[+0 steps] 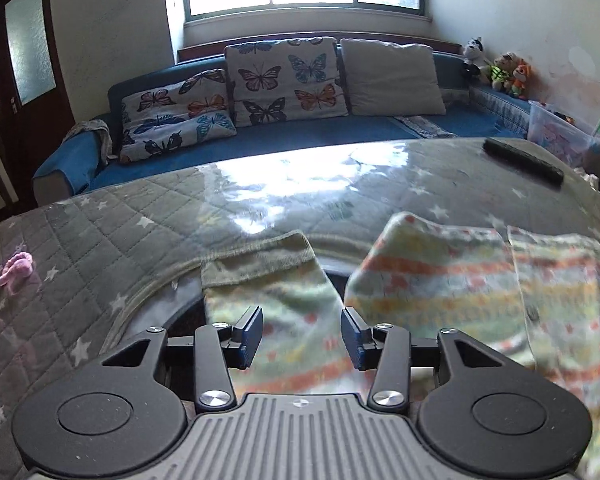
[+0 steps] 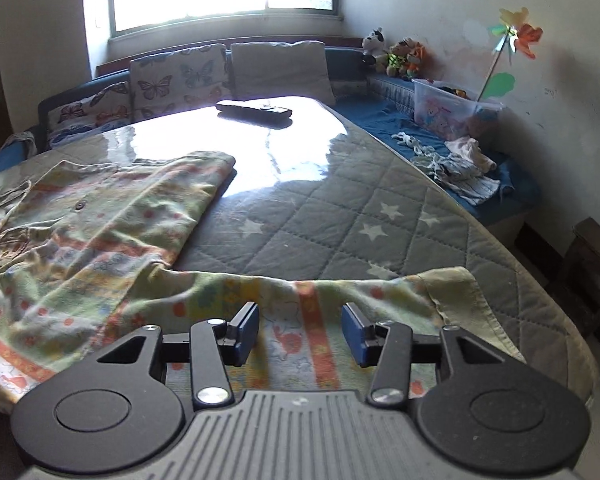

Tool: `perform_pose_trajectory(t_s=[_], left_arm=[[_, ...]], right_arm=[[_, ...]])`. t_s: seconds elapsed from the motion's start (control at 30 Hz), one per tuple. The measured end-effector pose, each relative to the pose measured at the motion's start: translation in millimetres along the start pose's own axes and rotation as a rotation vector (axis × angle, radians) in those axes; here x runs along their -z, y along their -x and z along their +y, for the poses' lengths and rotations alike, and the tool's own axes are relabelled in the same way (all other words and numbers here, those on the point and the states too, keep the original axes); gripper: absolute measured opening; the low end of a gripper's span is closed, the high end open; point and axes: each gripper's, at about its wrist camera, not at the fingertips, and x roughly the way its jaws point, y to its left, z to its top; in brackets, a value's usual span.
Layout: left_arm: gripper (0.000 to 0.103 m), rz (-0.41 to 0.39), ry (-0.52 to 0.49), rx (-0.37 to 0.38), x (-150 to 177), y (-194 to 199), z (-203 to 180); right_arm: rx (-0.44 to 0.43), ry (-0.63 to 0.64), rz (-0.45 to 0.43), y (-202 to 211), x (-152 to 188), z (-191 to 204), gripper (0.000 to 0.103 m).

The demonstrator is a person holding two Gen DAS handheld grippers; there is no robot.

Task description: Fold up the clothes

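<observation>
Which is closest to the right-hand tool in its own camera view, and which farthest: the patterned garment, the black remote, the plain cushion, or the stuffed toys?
1. Patterned garment: directly beneath the open right tool, its sleeve running across.
2. Black remote: at the table's far end, slightly left.
3. Plain cushion and stuffed toys: both on the sofa beyond the table, toys to the right; too close to rank.

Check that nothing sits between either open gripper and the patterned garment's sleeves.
Nothing visible does. The left gripper hovers open right over the left sleeve, and the right gripper open over the right sleeve. The remote lies far off.
</observation>
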Motion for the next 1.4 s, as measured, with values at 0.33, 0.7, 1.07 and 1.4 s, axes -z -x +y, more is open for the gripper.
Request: perform_pose_trajectory(t_s=[0.33,0.7,1.07,1.4], left_arm=[[0.047,0.045,0.023,-0.044,-36.9,-67.4,-5.8],[0.029,0.073,0.005,-0.084,-35.4,-85.9,-4.0],[0.003,-0.034,0.093,-0.112,-22.2,-11.6,45.6],[0.003,-0.133,0.241,-0.206,37.1,94.1,130.2]], right_arm=[[-0.008,-0.003,-0.01,-2.6,3.0,-7.9,0.056],[-0.016,-0.001,-0.021,-4.3,3.5,-9.8,0.059],[-0.009,-0.008,-0.037,-1.5,7.5,-8.6,0.059],[-0.006,-0.004,-0.047,2.0,9.4,-4.4,0.059]])
